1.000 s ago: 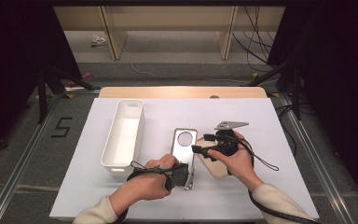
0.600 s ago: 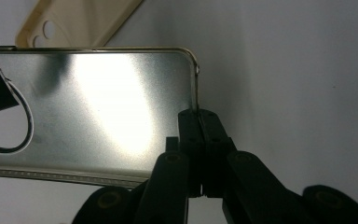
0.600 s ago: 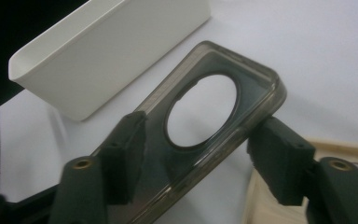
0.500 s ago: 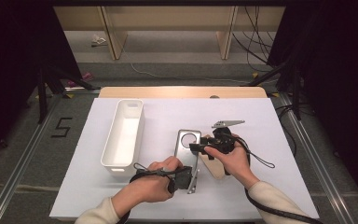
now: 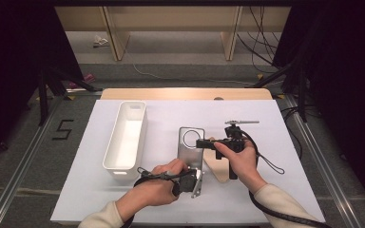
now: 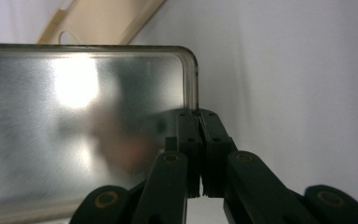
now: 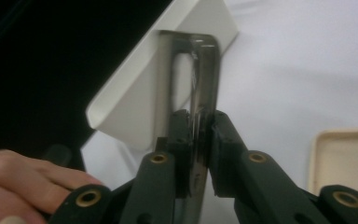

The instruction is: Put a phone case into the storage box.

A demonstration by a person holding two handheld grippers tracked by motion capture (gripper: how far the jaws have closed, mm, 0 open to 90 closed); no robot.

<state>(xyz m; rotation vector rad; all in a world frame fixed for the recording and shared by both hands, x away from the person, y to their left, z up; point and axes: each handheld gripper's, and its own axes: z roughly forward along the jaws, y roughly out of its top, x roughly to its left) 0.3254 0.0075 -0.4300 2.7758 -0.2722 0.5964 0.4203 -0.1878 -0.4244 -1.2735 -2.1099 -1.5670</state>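
Observation:
A silver, brushed-metal phone case [image 5: 188, 153] with a round camera hole is held just above the white table, between both grippers. My left gripper [image 5: 197, 182] is shut on its near right corner; the left gripper view shows the jaws closed on the clear rim [image 6: 195, 100] of the case [image 6: 84, 121]. My right gripper [image 5: 201, 143] comes in from the right and is shut on the case's right edge near the hole. In the right gripper view the case [image 7: 206, 70] stands edge-on between the jaws.
A long white bin [image 5: 126, 137] stands left of the case, its wall [image 7: 135, 102] in view behind the case. A beige case piece [image 5: 220, 167] lies on the table under the right hand, also seen as a beige frame [image 6: 102, 21] and beige corner [image 7: 345, 158]. The table's wooden far edge [image 5: 185, 93] is behind.
The right gripper has moved left and closed on the case's edge. The case, flat on the table before, is now tilted up between both grippers.

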